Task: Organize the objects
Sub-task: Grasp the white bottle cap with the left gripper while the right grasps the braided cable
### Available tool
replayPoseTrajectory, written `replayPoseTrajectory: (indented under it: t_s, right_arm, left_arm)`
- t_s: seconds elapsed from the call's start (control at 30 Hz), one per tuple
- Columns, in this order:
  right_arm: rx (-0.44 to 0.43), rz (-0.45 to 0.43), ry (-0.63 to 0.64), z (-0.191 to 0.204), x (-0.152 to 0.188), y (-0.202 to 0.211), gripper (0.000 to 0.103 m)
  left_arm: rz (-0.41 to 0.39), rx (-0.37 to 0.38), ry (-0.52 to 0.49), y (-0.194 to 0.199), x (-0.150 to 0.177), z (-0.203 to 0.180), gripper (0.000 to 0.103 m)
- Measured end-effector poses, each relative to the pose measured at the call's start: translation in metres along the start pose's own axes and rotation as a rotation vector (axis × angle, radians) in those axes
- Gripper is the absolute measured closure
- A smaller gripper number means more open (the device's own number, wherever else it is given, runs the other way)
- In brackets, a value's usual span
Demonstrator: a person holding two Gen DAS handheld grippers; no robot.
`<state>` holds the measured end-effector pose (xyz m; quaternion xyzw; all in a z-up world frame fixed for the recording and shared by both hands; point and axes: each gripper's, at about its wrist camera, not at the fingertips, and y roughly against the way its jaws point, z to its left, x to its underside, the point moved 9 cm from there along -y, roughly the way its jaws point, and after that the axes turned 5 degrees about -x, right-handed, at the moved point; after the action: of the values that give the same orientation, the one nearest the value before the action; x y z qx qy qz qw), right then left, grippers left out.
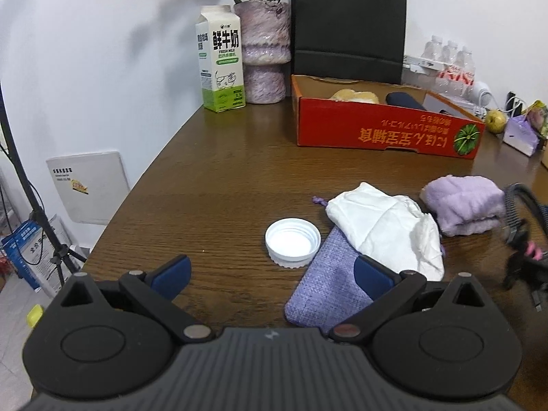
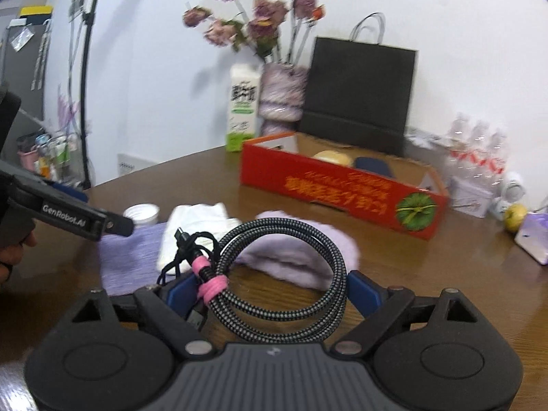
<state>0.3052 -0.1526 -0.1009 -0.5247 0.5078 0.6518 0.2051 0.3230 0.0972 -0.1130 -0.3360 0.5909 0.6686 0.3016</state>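
The coiled braided cable [image 2: 284, 274] sits clamped between the right gripper [image 2: 272, 291] fingers, above the purple towel [image 2: 301, 250]. Ahead stands the red box [image 2: 342, 191]. The left gripper [image 1: 270, 274], spread wide, holds nothing; the white cap [image 1: 293, 242] lies just ahead.

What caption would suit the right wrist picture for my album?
Right gripper carrying a coiled grey braided cable above the brown wooden table, facing the red cardboard box.

Bright, even room light; edges are bent by the fisheye lens.

Soft shadows are thrown on the wall [image 1: 102, 51]. The right view is blurred; the counter [image 1: 222, 171] shines faintly.
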Motion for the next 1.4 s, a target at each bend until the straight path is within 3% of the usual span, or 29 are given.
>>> replayPoseTrajectory:
  t_s: [0.4,0.63,1.0,1.07,1.17,1.23,1.4]
  right_arm:
    - [0.105,-0.04,-0.083,-0.047,0.005,0.015,0.012]
    - [0.089,-0.034,-0.082,-0.046,0.006,0.014,0.012]
    - [0.078,-0.028,-0.095,-0.046,0.007,0.013,0.012]
    - [0.078,-0.026,-0.095,-0.045,0.007,0.013,0.012]
    - [0.079,-0.026,-0.095,-0.045,0.007,0.013,0.012]
    - [0.08,-0.023,-0.096,-0.046,0.008,0.013,0.012]
    - [0.083,-0.019,-0.1,-0.046,0.009,0.012,0.012]
  left_arm:
    - [0.062,-0.102,0.006,-0.037,-0.011,-0.001,0.0]
    - [0.072,-0.08,0.102,-0.047,-0.007,0.008,0.0]
    - [0.072,-0.087,0.104,-0.045,-0.007,0.008,0.001]
    - [0.06,-0.076,0.109,-0.043,-0.008,0.007,0.008]
    - [0.031,-0.054,0.084,-0.037,-0.009,-0.001,0.032]
    - [0.013,-0.024,0.056,-0.034,-0.01,-0.01,0.06]
    - [-0.032,-0.013,0.024,-0.025,-0.012,-0.019,0.062]
